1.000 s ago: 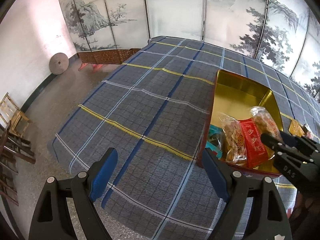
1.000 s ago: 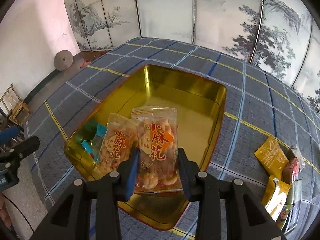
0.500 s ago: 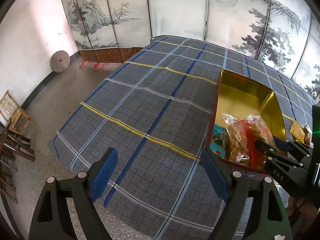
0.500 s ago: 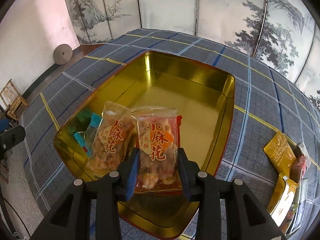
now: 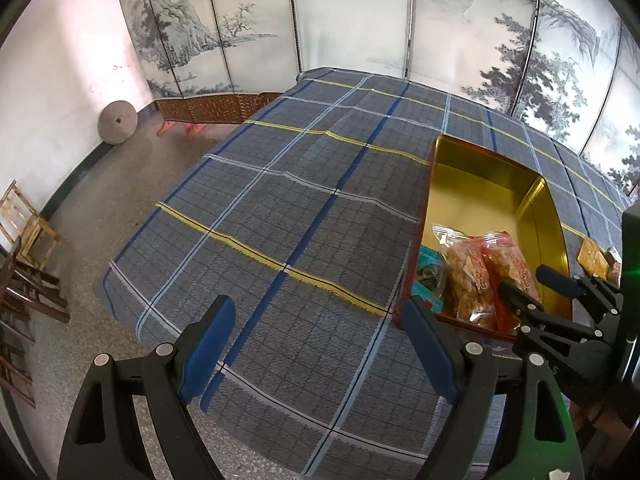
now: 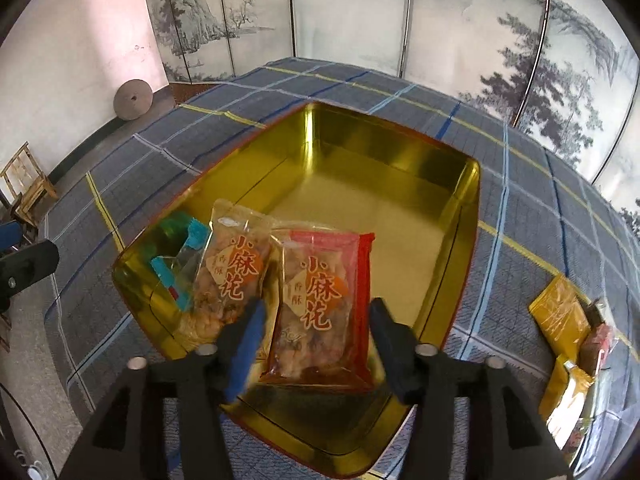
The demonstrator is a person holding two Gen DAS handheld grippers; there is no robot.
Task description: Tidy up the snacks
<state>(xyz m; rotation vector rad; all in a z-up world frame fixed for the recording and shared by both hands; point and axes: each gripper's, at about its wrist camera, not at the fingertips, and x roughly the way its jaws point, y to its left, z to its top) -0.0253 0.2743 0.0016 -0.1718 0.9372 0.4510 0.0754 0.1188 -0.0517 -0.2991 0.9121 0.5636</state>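
A gold tin box (image 6: 400, 160) stands on the plaid tablecloth. In it lie a red-edged fried-twist snack pack (image 6: 320, 300), a similar clear pack (image 6: 232, 272) to its left, and teal-wrapped snacks (image 6: 180, 256) in the left corner. My right gripper (image 6: 316, 328) is open, its fingers apart on either side of the red pack, which rests in the box. My left gripper (image 5: 320, 344) is open and empty over the cloth, left of the box (image 5: 480, 184). The right gripper (image 5: 536, 284) shows in the left wrist view too.
Yellow and red snack packs (image 6: 568, 320) lie on the cloth right of the box. The plaid-covered table (image 5: 300, 208) has its edge at the left, with floor, wooden chairs (image 5: 24, 240) and a painted folding screen (image 5: 360, 20) beyond.
My right gripper lowered the red pack into the box beside the clear pack and opened, letting it go. The left gripper stayed open and almost still.
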